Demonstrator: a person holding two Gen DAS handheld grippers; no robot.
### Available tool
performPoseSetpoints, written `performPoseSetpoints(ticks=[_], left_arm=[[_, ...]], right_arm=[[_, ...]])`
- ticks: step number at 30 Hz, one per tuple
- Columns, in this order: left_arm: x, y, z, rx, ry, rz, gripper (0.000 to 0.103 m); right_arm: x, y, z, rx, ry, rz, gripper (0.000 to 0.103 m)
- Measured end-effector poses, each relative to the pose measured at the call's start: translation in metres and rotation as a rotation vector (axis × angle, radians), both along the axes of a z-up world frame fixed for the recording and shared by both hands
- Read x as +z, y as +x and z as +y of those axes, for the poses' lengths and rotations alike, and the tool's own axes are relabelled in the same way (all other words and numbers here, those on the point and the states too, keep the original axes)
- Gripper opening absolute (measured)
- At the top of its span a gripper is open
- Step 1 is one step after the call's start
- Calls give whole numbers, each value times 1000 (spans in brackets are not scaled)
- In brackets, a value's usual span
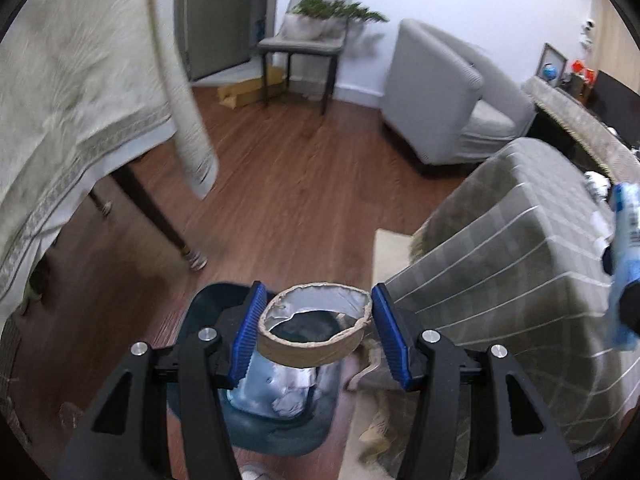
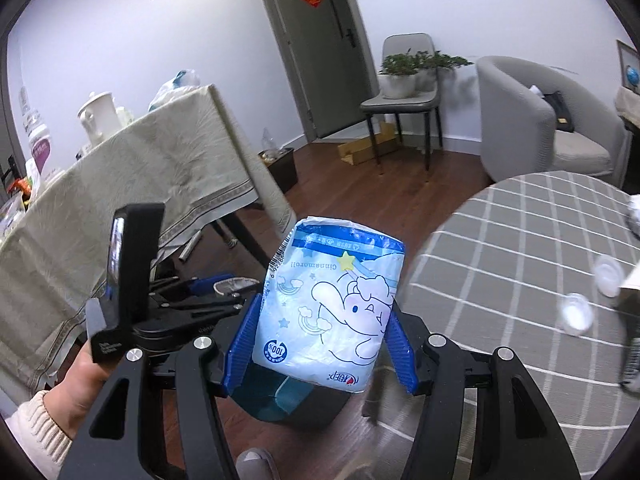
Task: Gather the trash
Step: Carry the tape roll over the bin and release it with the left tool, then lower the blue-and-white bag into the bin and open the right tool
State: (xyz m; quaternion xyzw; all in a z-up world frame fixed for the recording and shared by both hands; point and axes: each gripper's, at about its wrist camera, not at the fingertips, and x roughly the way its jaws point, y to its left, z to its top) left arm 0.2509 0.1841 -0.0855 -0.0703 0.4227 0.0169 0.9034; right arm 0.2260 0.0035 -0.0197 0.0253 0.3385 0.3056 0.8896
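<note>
Two pieces of trash are hanging over one bin, one in each gripper. From the left wrist camera, the left gripper (image 1: 316, 324) is gripping a short cardboard ring (image 1: 314, 326) across its width, both blue pads pressing on its sides, with the ring's open end facing up toward the camera. The bin (image 1: 256, 412), dark teal with a silvery liner, is lying directly below and just behind the ring, so a drop looks like a straight release; the right-hand load is showing only as a blue blur at the frame's right edge. From the right wrist camera, the right gripper (image 2: 320, 340) is clamping a pale blue cartoon-printed tissue pack (image 2: 330, 308) by its lower half, its long axis standing upright between the pads. The bin's rim (image 2: 288, 400) is peeking out beneath the pack, slightly toward the camera. The left gripper (image 2: 224, 286), held by a hand (image 2: 86, 372), is sitting left of the pack and seems the nearer of the two to the bin's mouth.
</note>
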Motion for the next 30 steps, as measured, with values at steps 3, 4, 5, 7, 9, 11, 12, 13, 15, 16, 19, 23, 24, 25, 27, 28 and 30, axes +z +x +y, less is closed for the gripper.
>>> performPoseSetpoints(ticks=[3, 4, 5, 7, 9, 11, 12, 13, 15, 16, 19, 23, 24, 25, 27, 28, 30], left_arm=[[-13, -1, 17, 32, -5, 39, 57], [-18, -1, 23, 45, -5, 53, 57], [-22, -2, 28, 53, -10, 65, 57], [-29, -4, 35, 65, -19, 88, 57], [-37, -5, 40, 70, -21, 116, 58], [-46, -5, 46, 77, -22, 151, 58], [-51, -5, 49, 80, -26, 167, 58], [-58, -6, 53, 84, -34, 188, 58], [-73, -8, 62, 92, -46, 232, 58], [-78, -10, 63, 93, -51, 249, 58], [-93, -15, 75, 103, -71, 298, 60], [-105, -23, 89, 120, -76, 328, 68], [-106, -25, 93, 123, -73, 331, 68], [-105, -27, 96, 130, -75, 332, 69], [-102, -31, 103, 139, -87, 320, 71], [-99, -34, 108, 145, -91, 310, 71], [-93, -36, 113, 154, -98, 292, 71]], right_arm=[[-6, 4, 15, 18, 2, 27, 60], [-9, 5, 20, 25, 4, 40, 60], [-11, 5, 25, 31, 4, 47, 60], [-16, 6, 36, 47, -5, 64, 60], [-23, 8, 53, 66, -23, 85, 60], [-32, 9, 68, 82, -36, 109, 60], [-35, 11, 75, 89, -38, 122, 60], [-39, 13, 83, 98, -38, 142, 60], [-45, 15, 95, 108, -38, 161, 60], [-48, 16, 103, 112, -45, 166, 60], [-56, 20, 116, 115, -52, 184, 60], [-68, 26, 130, 105, -70, 210, 60], [-70, 27, 131, 99, -70, 216, 60], [-73, 28, 132, 95, -71, 222, 60], [-81, 31, 136, 85, -79, 240, 60], [-85, 32, 136, 81, -88, 247, 60], [-92, 33, 142, 74, -118, 257, 60]])
